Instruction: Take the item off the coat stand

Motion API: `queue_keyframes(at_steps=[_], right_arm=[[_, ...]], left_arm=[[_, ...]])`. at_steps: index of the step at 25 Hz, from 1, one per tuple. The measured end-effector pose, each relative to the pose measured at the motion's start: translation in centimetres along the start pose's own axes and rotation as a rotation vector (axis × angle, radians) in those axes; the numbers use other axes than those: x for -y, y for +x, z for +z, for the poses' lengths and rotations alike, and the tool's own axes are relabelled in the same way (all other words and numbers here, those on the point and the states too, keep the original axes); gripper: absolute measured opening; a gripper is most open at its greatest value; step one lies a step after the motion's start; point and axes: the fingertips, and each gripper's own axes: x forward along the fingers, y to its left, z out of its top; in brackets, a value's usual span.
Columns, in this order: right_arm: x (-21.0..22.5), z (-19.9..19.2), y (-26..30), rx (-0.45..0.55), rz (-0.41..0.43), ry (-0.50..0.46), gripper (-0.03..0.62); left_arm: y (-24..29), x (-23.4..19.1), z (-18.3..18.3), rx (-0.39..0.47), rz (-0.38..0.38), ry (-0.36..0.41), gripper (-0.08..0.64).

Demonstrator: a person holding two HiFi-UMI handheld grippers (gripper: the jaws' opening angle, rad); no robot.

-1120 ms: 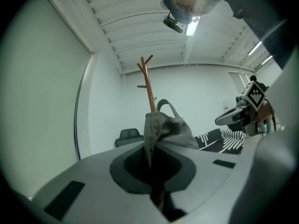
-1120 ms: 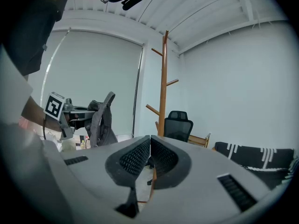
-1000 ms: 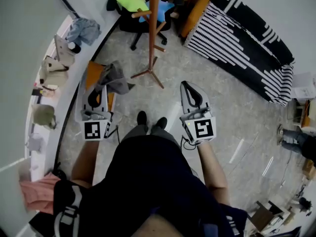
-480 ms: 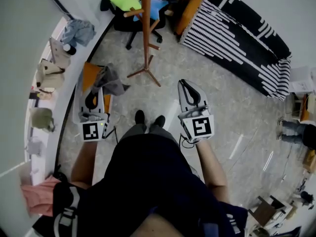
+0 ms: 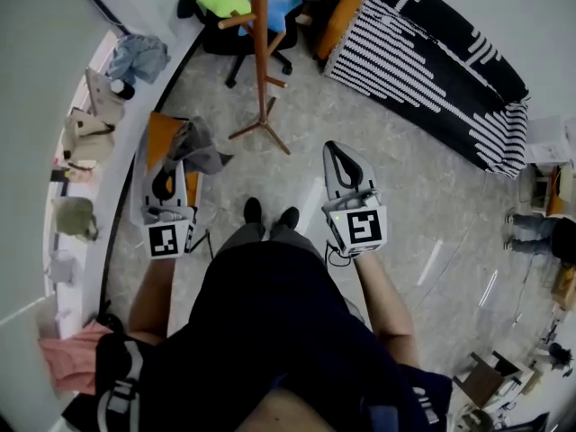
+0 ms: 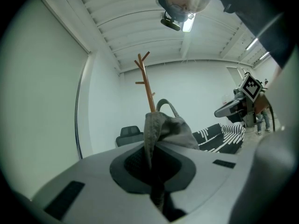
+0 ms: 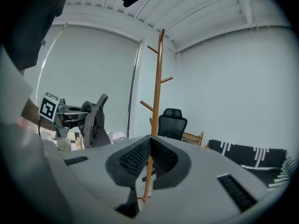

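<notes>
- My left gripper [image 6: 152, 153] is clamped shut on a fold of the grey fabric bag [image 6: 170, 127]. The bag hangs off the wooden coat stand [image 5: 260, 52], well apart from it, above the floor.
- My right gripper [image 7: 149, 141] is closed on nothing and held beside the left.
- The bag looks soft, slack and probably light. Its loop handle [image 6: 166, 107] seems a surer hold than bunched cloth.
- What the bag carries cannot be seen. The stand's pegs in view are bare.
</notes>
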Motion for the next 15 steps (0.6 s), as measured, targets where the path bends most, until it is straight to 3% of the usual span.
queue_keyframes(at_steps=[15], right_arm=[[0.22, -0.43, 0.01, -0.022, -0.003, -0.018, 0.020]], left_arm=[[0.06, 0.27, -0.41, -0.005, 0.001, -0.001, 0.025]])
